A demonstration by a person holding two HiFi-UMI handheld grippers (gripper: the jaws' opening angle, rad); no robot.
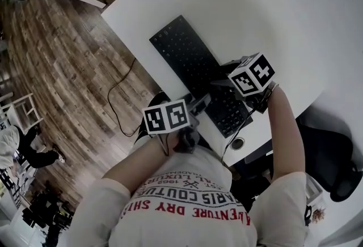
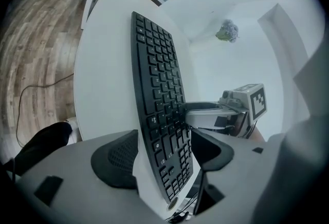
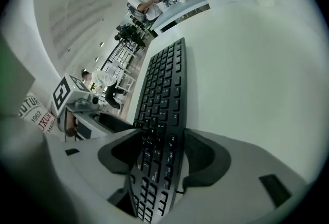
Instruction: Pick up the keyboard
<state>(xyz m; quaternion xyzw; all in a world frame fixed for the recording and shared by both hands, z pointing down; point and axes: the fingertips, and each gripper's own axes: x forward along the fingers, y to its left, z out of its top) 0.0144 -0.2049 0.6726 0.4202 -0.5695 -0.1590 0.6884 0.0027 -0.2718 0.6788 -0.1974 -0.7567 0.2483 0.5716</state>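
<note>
Keyboard (image 1: 193, 67) lies flat on the white table (image 1: 266, 8), slantwise, with its near end close to the table edge in front of the person. Nothing shows it raised: along its whole length it rests on the tabletop, so the lift is not yet done.

What looks done is the approach. Both claws are at the near end, one to each side. The left gripper (image 2: 163, 153) stands released, jaws wide. The keyboard's end and a strip of the table edge run between them, one pad out past the edge and the other over the keys. Neither pad visibly presses.

The right gripper (image 3: 157, 153) is also spread, with the keyboard passing between its jaws. Its pads sit just beside the board on either side, closer than the left's. I see no clear squeeze there either, so I judge it unclenched and nothing grasped.

Left to do, as I read it: close both claws on the near end until the pads bite, then raise the two together, kept level. A grip at one end only would probably let the far end sag or drag on the table
</note>
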